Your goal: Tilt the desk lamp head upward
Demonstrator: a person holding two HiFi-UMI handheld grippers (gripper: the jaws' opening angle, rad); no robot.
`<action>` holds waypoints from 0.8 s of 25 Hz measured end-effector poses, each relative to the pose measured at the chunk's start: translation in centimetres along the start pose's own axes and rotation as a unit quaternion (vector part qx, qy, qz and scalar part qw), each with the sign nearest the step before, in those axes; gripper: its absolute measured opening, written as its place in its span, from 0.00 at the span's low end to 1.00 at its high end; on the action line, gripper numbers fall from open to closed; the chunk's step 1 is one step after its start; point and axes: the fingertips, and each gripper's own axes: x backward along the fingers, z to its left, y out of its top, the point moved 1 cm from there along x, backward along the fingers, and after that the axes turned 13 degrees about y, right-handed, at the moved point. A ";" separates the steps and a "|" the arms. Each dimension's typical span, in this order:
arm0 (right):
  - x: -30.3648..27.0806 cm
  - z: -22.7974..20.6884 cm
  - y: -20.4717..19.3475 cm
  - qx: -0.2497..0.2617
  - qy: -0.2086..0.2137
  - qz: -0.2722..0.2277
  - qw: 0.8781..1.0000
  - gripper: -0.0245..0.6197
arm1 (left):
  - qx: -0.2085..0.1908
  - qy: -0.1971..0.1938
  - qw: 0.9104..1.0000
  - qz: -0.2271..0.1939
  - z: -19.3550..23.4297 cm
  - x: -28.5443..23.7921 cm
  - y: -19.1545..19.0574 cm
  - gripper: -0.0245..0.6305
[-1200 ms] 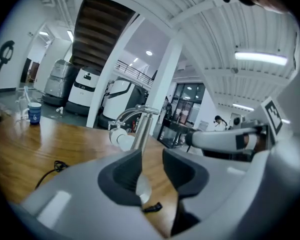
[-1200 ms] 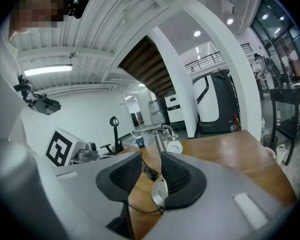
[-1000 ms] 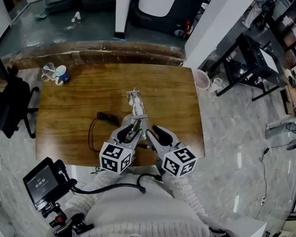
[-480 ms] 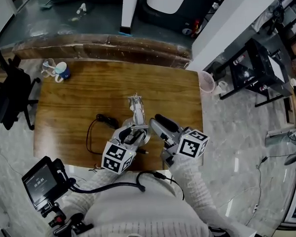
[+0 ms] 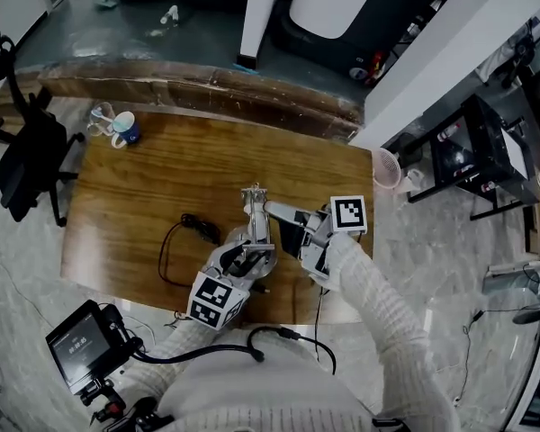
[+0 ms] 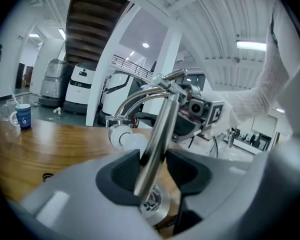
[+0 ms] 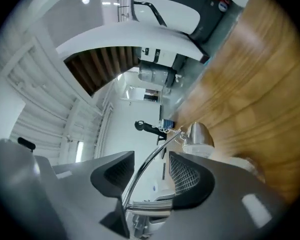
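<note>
The lamp point(image 5: 255, 223) is a chrome one, sitting near the front edge of the table point(image 5: 144, 196), roughly mid-width, with its head point(image 7: 197, 134) out over the wood. Left gripper point(image 5: 246, 259) sits low around the post point(image 6: 157, 139). Its jaws have just been opening and stand apart, with the post between them but not squeezed. Right gripper point(image 5: 277, 221) comes in from the right, rolled on its side, and its jaws have just been opening too. The thin curved arm point(image 7: 150, 159) runs through the gap with room on both sides.

Writing-wise there's not much. There are square black-and-white markers point(image 5: 348, 214) on both grippers. The blue mug point(image 5: 126, 131) has a white mark that's too small to read, and same goes for the little screen point(image 5: 81, 345) at lower left.

The table is brown wood grain on a pale marble-look floor point(image 5: 432, 277). The mug sits at the far left corner with some clear glassware point(image 5: 99, 115) just beside it. A black cable point(image 5: 175, 241) loops on the wood left of the lamp. There's a black chair point(image 5: 27, 160) off the left side, a pinkish bin point(image 5: 387, 169) by the far right corner, a dark rack point(image 5: 472, 142) further right, and a white column point(image 5: 261, 7) behind.
</note>
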 end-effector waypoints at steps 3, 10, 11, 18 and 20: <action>-1.5 -0.9 -0.1 -0.055 0.030 0.010 0.998 0.30 | 0.001 0.003 1.000 -0.004 0.2 0.0 0.0 0.29; -4.4 -2.5 0.3 -0.110 0.066 0.065 0.990 0.26 | -0.004 0.004 1.000 -0.010 0.6 -0.2 -0.2 0.29; -4.6 -2.6 0.3 -0.116 0.069 0.072 0.988 0.26 | -0.004 0.003 1.000 -0.011 0.6 -0.2 -0.2 0.29; -5.1 -2.3 0.0 -0.088 0.047 0.115 0.988 0.24 | -0.001 0.007 1.000 -0.015 0.8 0.2 0.0 0.29; -5.3 -2.1 -0.1 -0.057 0.022 0.141 0.988 0.26 | -0.002 0.007 1.000 -0.013 0.9 0.4 0.1 0.29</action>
